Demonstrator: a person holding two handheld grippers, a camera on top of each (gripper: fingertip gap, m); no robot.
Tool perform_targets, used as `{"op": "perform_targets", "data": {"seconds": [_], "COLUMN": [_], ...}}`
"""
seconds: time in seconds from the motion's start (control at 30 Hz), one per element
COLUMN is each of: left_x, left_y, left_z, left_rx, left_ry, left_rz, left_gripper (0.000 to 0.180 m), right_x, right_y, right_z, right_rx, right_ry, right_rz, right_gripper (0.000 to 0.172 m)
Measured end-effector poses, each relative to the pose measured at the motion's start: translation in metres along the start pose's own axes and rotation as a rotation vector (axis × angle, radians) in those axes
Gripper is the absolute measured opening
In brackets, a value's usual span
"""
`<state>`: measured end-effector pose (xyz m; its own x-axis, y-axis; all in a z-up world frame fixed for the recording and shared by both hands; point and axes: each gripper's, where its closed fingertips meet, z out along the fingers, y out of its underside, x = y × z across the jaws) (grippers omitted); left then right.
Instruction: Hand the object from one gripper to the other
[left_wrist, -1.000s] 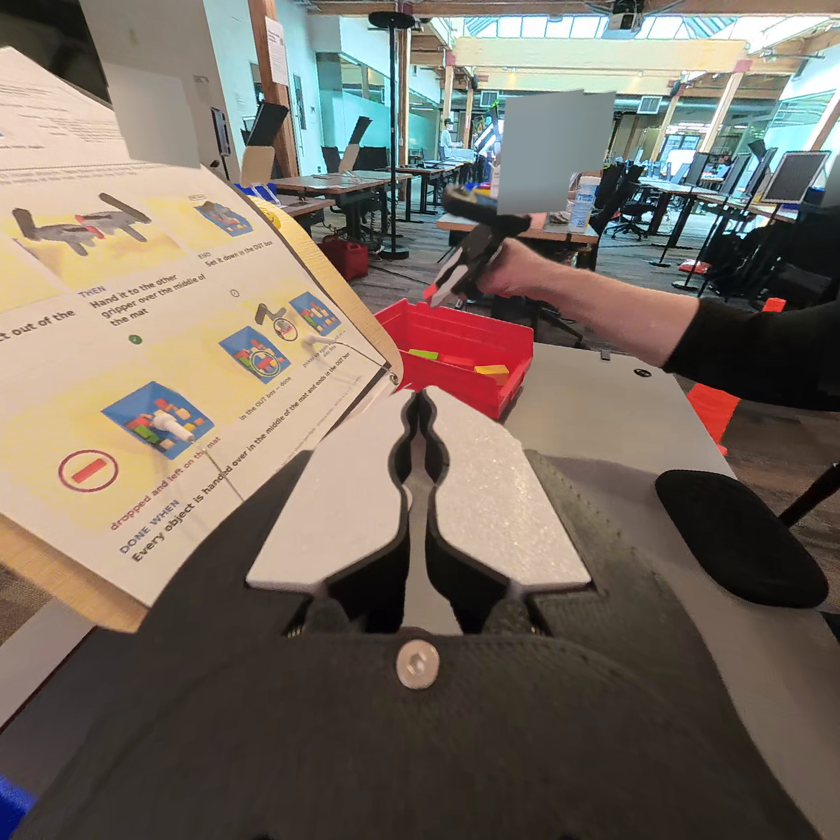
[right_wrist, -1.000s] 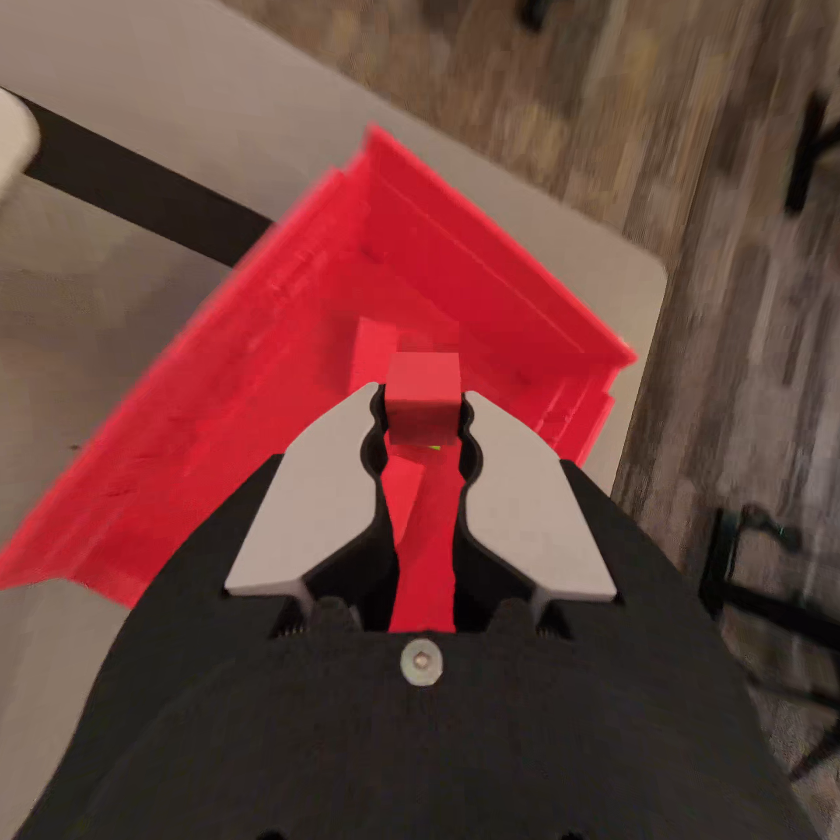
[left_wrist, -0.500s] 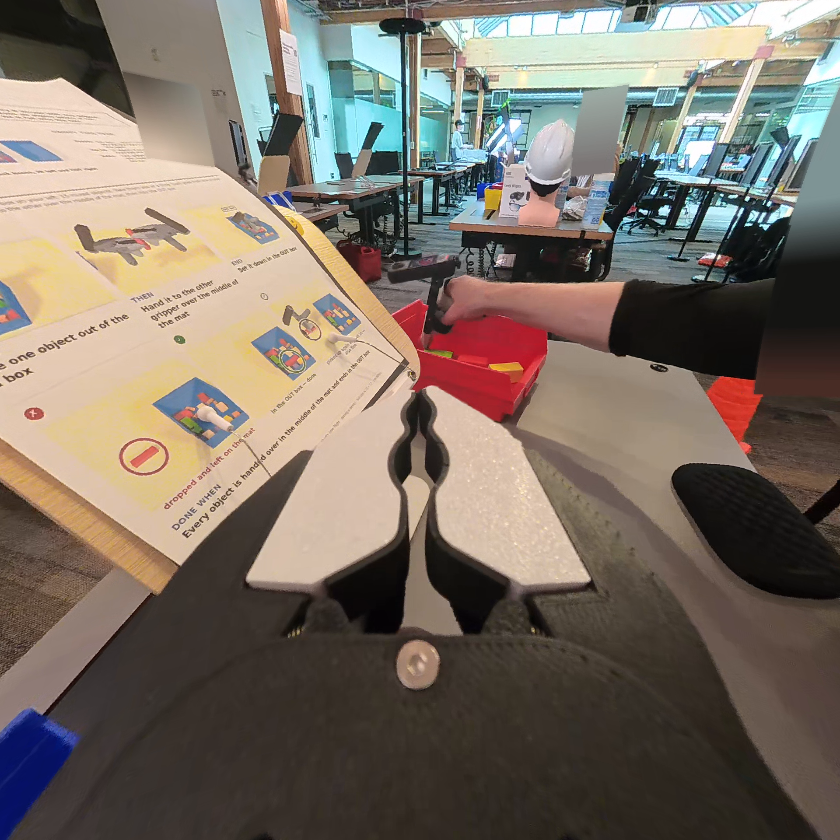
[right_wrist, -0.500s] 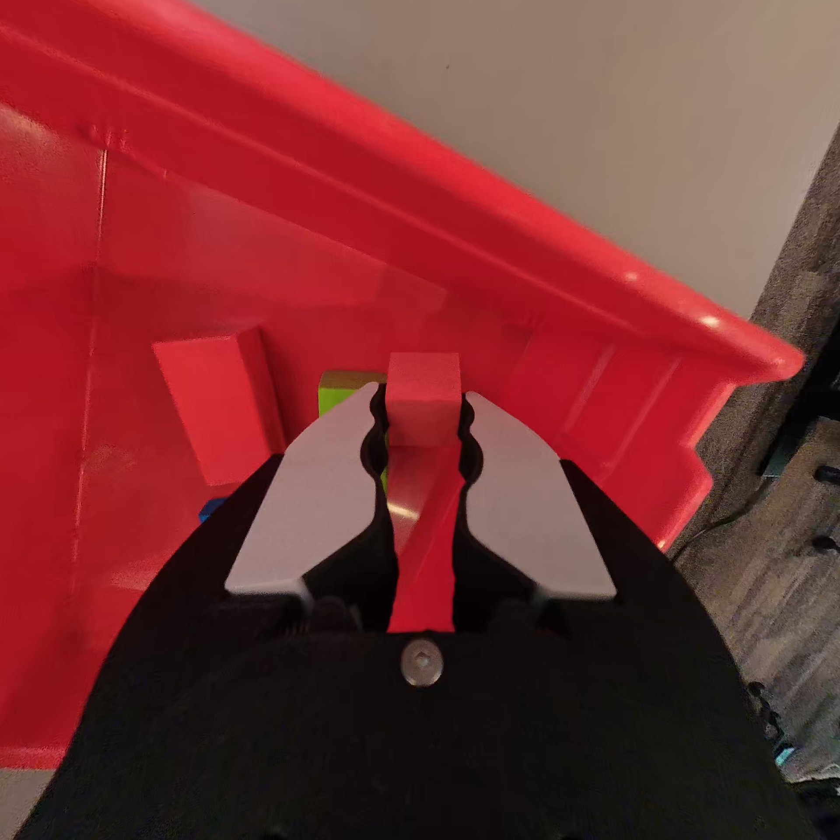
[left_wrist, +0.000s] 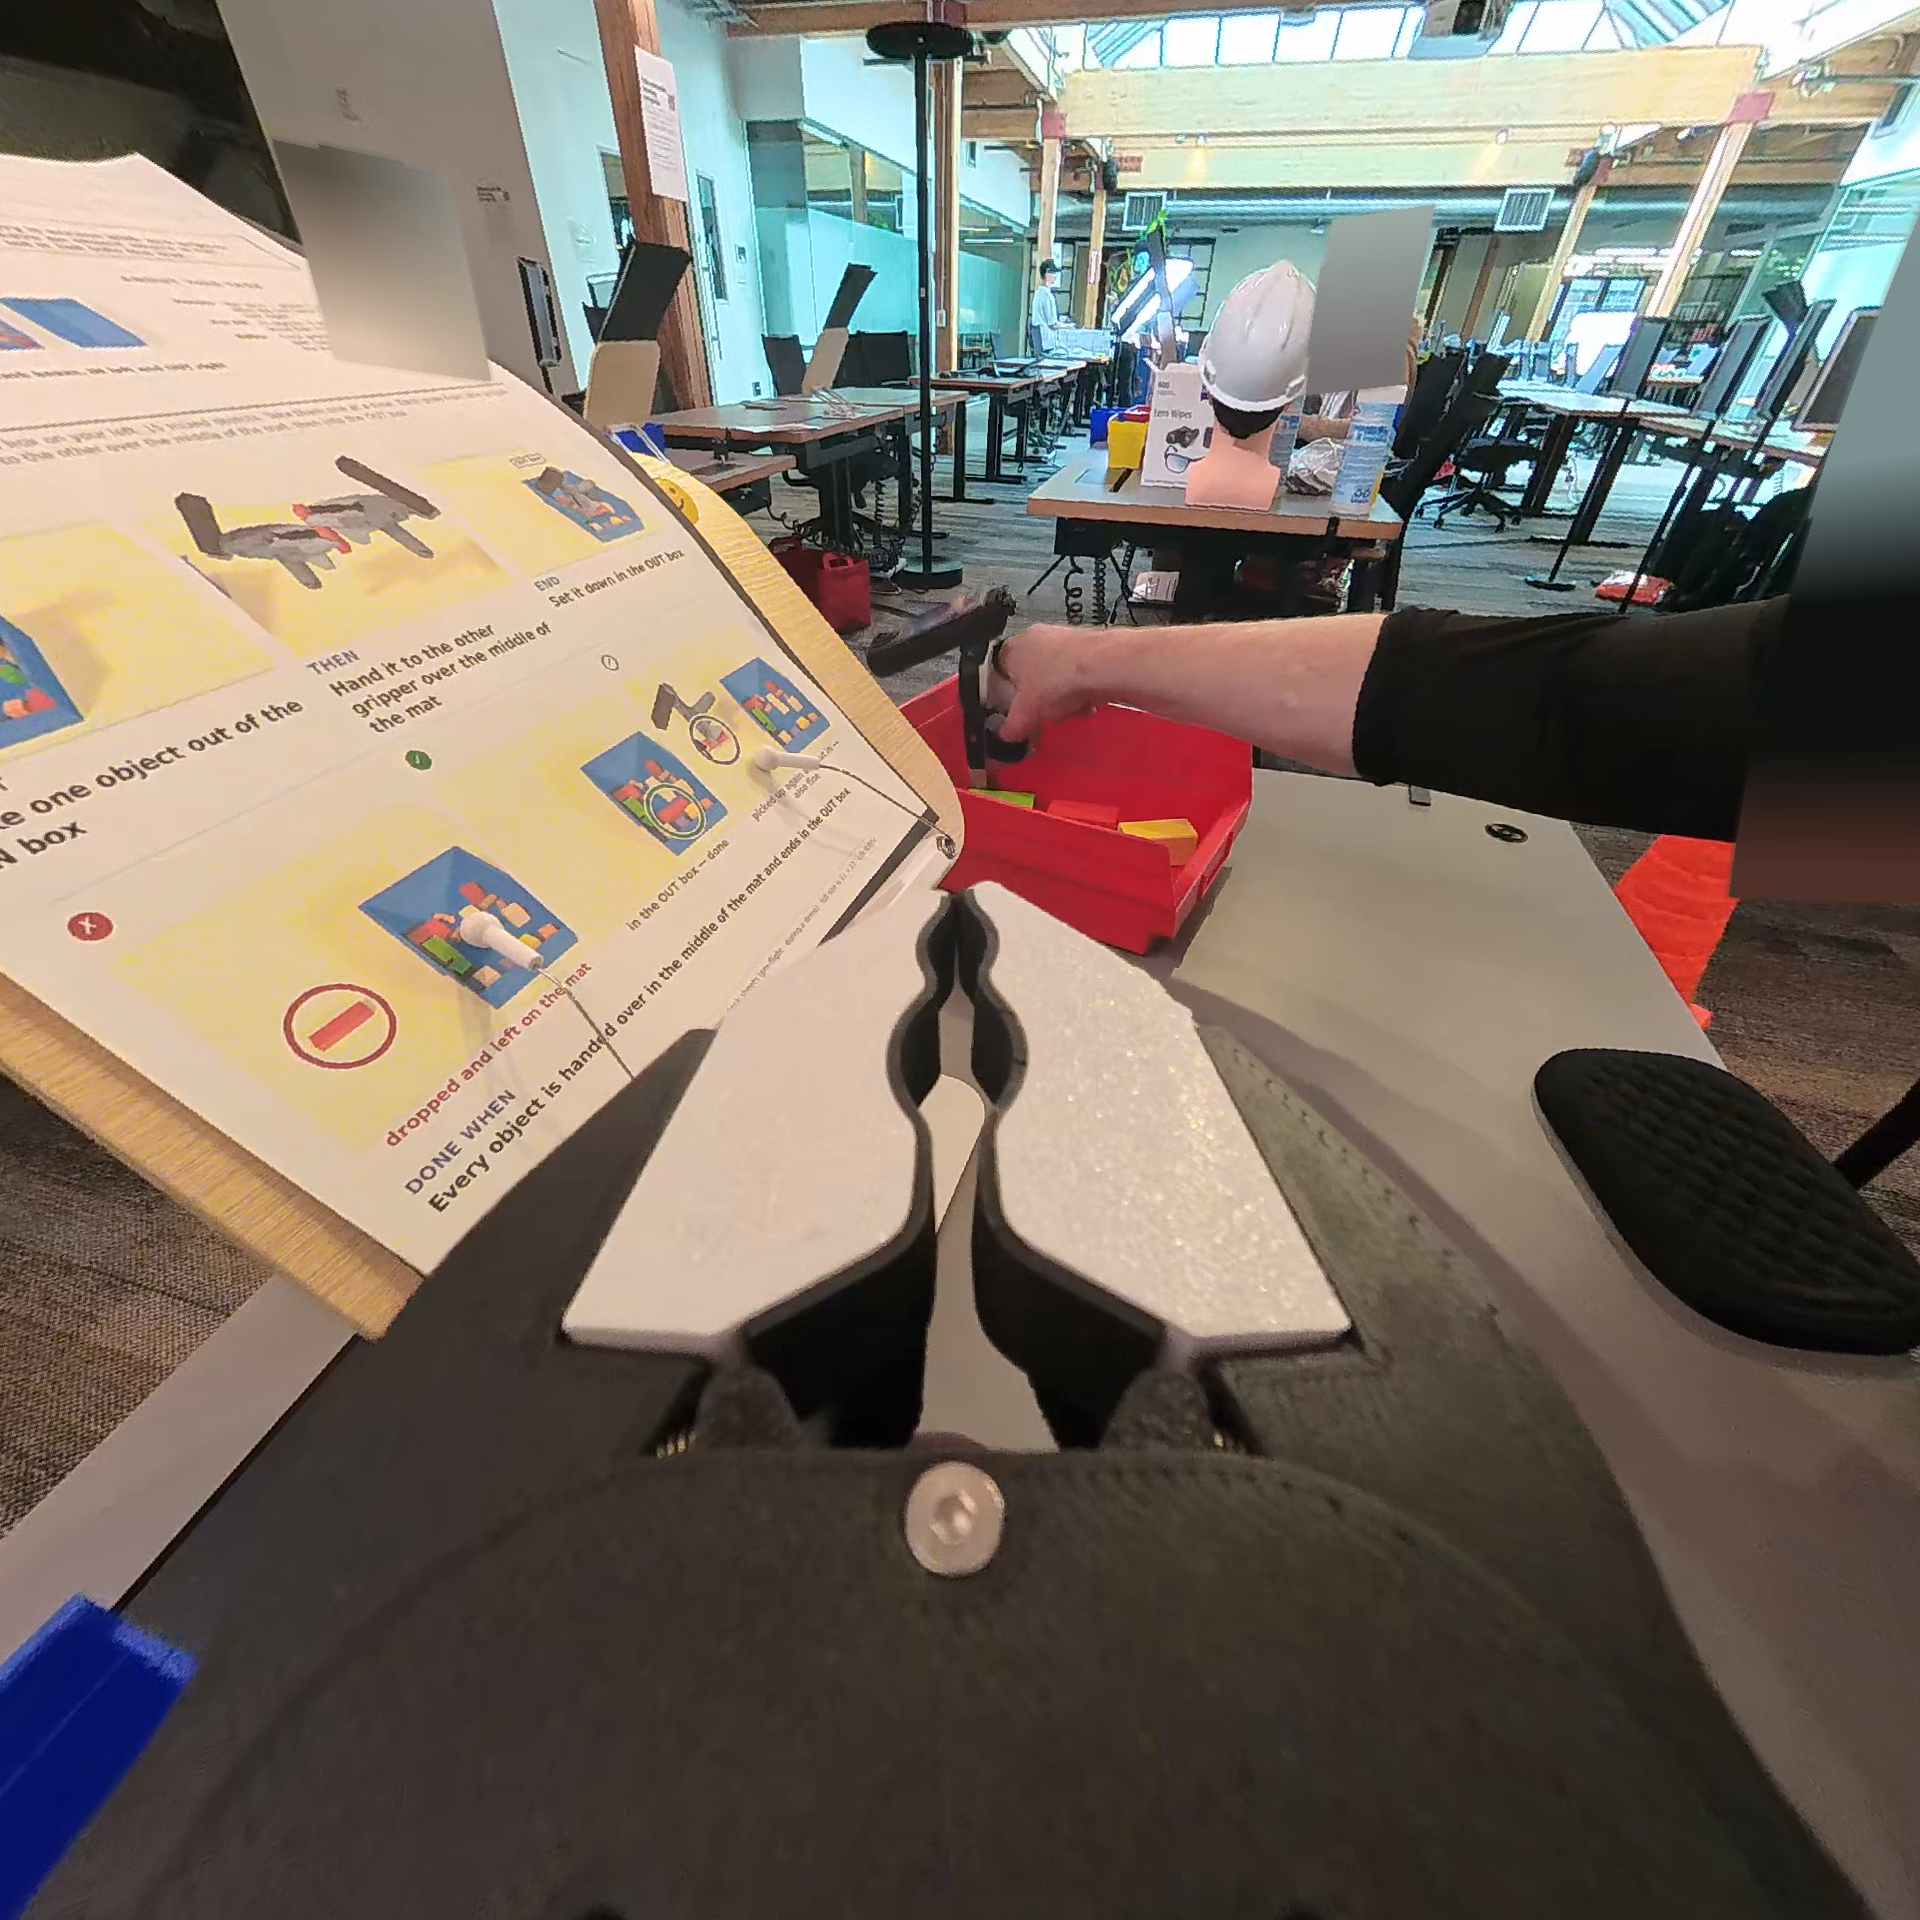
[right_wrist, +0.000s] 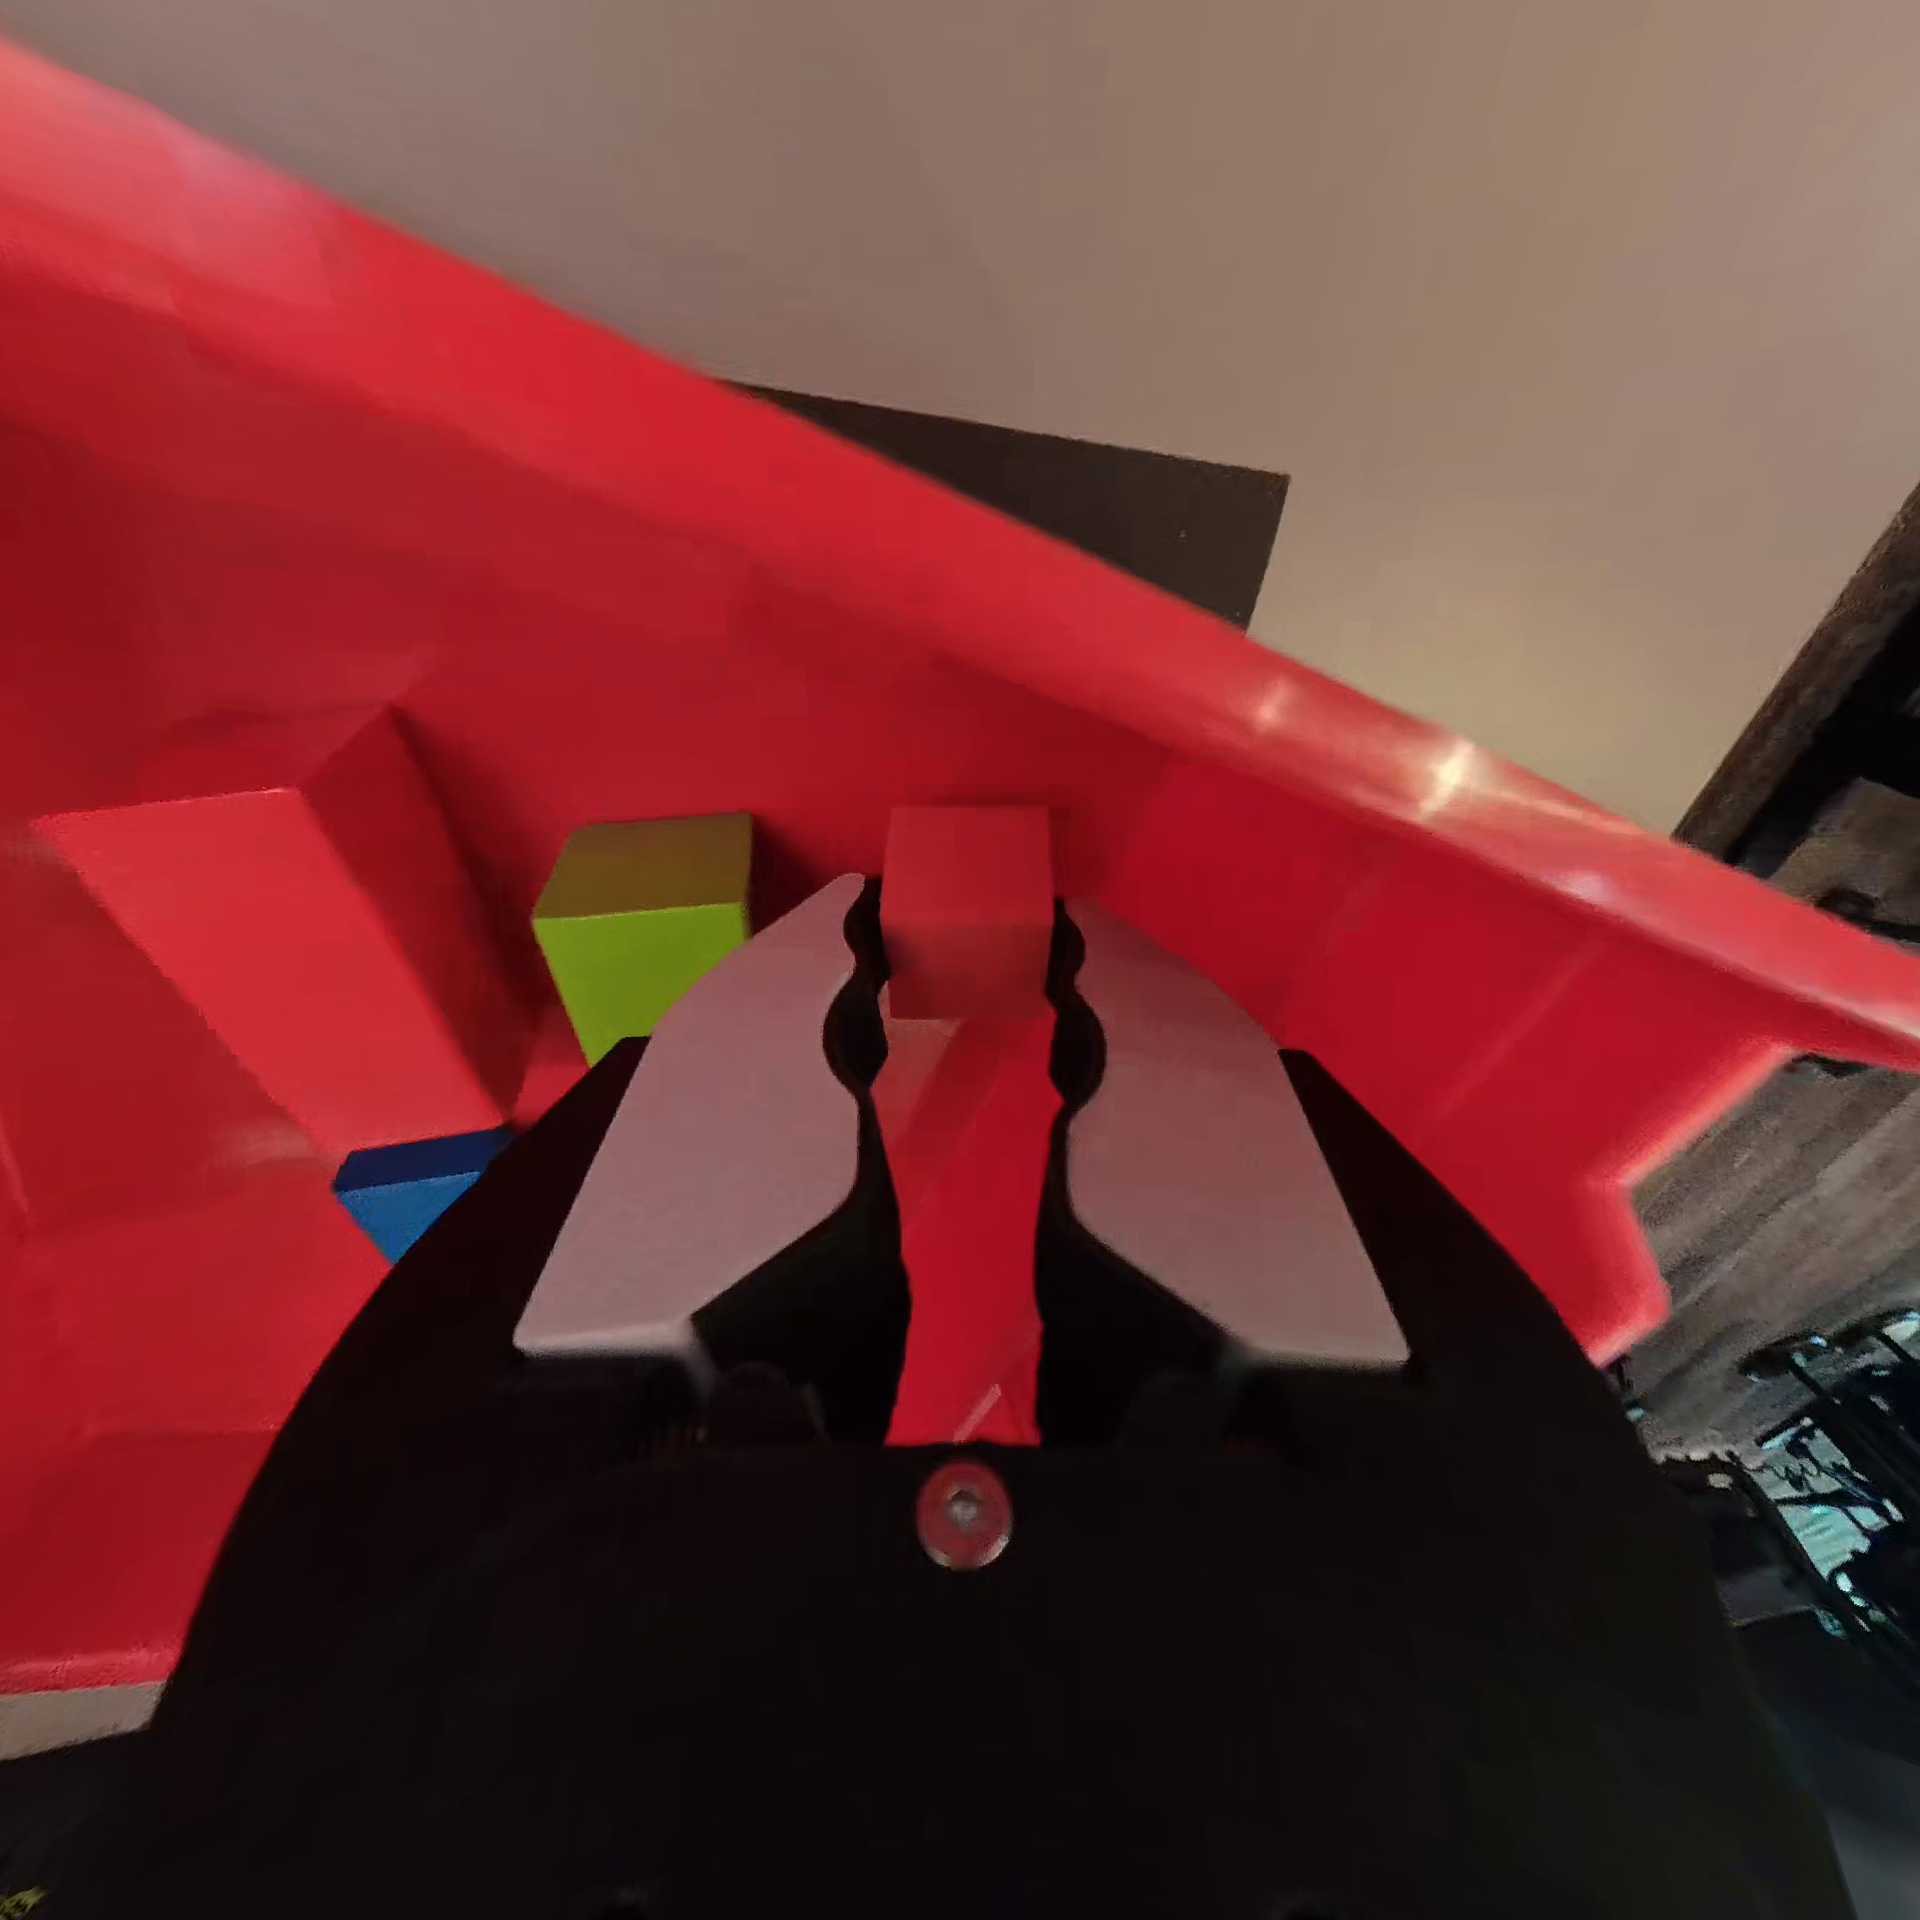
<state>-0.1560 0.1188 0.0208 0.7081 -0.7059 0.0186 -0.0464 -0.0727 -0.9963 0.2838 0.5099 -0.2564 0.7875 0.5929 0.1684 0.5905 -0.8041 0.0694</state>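
Red plastic fills most of the right wrist view: the walls of an open red plastic bin (right_wrist: 1351, 727), which stands on a pale grey table (right_wrist: 1351, 260). Down inside it, the right gripper (right_wrist: 964, 935) has its two pale grey fingers (right_wrist: 758, 1049) closed on a small red wooden cube (right_wrist: 964, 904); the dark wavy pads press against the cube's left and right faces, and the cube sticks out past the fingertips, close to the bin's far wall. Just left of the cube lies a lime-green wooden block (right_wrist: 644, 935), beside it a larger red rectangular block (right_wrist: 260, 935), and nearer the camera a blue block (right_wrist: 416, 1184), partly hidden behind the gripper body.

From the left wrist view, the same bin (left_wrist: 1091, 873) sits at the far part of the table (left_wrist: 1455, 987), with a person's hand (left_wrist: 1039, 675) and black-sleeved arm reaching into it, gripper pointing down among green, red and yellow blocks. The left gripper (left_wrist: 958, 914) hangs over the near part of the table, its pale grey fingers (left_wrist: 1101, 1122) closed tip to tip with nothing between them. A printed instruction sheet on a wooden board (left_wrist: 364, 779) leans at the left, and a black padded rest (left_wrist: 1714, 1195) lies at the right.
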Motion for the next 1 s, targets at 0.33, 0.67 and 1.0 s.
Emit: {"op": "perform_targets", "data": {"seconds": [0.33, 0.67, 1.0], "left_x": [-0.002, -0.043, -0.168], "left_y": [0.006, 0.026, 0.153], "left_z": [0.005, -0.021, -0.125], "left_rx": [-0.026, -0.165, -0.683], "left_ry": [0.006, -0.204, -0.742], "left_rz": [-0.007, 0.024, -0.132], "left_gripper": [0.0, 0.013, 0.043], "right_x": [0.003, -0.002, -0.011], "right_y": [-0.001, 0.002, 0.034], "right_z": [0.005, -0.017, -0.081], "right_rx": [-0.042, 0.028, 0.268], "right_ry": [0.046, 0.064, 0.11], "right_rz": [-0.052, -0.092, -0.115], "right_gripper": [0.029, 0.048, 0.049]}}
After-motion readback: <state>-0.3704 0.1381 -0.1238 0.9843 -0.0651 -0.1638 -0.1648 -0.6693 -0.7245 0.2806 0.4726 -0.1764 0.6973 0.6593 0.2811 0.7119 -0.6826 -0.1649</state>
